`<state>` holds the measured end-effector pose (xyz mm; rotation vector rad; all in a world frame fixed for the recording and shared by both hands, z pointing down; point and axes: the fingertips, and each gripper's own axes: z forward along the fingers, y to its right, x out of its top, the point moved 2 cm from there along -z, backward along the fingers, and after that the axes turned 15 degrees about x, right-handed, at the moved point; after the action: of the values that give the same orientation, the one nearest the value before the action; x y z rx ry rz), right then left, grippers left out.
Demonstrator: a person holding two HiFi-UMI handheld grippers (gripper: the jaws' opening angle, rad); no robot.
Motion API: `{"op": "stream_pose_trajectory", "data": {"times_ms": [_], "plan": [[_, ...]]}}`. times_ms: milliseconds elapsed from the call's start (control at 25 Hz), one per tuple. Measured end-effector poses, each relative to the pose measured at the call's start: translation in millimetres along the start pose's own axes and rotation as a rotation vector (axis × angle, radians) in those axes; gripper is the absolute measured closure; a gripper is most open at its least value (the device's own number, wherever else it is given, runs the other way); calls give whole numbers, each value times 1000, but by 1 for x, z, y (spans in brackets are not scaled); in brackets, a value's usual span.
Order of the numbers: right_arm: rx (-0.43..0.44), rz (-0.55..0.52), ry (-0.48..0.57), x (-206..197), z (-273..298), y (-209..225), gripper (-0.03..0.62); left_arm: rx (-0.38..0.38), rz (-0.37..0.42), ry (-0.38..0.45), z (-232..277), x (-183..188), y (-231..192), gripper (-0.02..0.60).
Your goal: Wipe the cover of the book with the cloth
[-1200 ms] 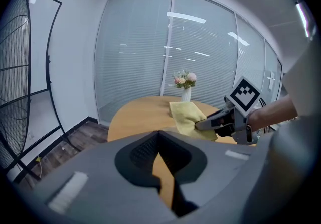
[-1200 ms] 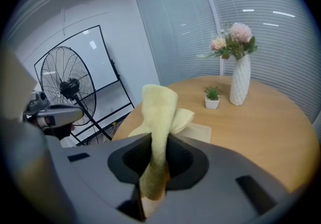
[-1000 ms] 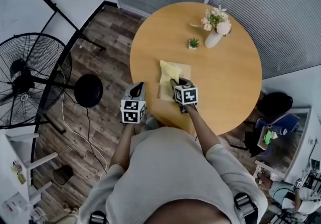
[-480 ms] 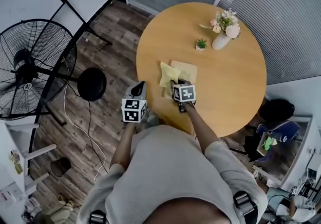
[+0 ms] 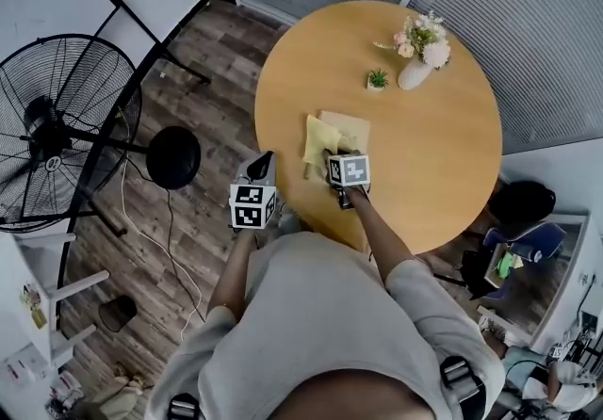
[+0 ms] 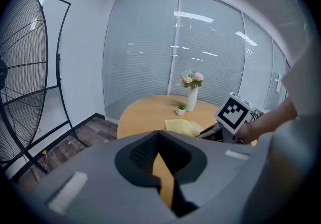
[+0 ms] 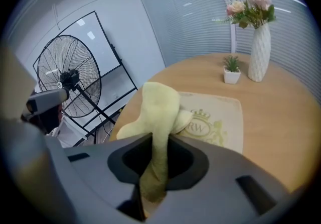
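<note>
- Head view: a round wooden counter [image 5: 429, 173] carries a tan book [image 5: 350, 129] lying flat near its middle. A yellow cloth [image 5: 320, 137] sits bunched over the book's left edge. The right tongs [image 5: 333, 157] reach in over the counter's near side and meet the cloth. The left tongs [image 5: 263, 162] hang just off the counter's edge, above the wooden floor [image 5: 188, 239] and well apart from the book. A white vase [image 5: 407, 75] of flowers and a small potted plant [image 5: 377, 81] stand on the far side. A big standing fan [image 5: 57, 126] is on the floor to the left.
- Left gripper view: the left tongs are pressed together at the tips, with nothing between them. Beyond them are the counter, the cloth on the book, and the marker cube [image 6: 233, 113] of the right tongs.
- Right gripper view: the right tongs are clamped on the cloth. It rises from between them and folds down onto the book's near left part. The book shows a crown emblem with the letters RW. The vase and the potted plant stand beyond the book, apart from it.
</note>
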<state>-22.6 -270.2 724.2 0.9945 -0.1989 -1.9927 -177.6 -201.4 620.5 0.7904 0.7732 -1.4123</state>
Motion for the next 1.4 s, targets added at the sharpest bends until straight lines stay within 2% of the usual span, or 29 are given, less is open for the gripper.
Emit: {"op": "stream_pose_trajectory", "data": {"times_ms": [440, 1400], "plan": [[-23, 36, 20, -9, -20, 16, 516, -40, 26, 4, 7, 8, 19, 572], [-132, 131, 71, -36, -74, 59, 516, -138, 82, 9, 18, 14, 57, 572]]}}
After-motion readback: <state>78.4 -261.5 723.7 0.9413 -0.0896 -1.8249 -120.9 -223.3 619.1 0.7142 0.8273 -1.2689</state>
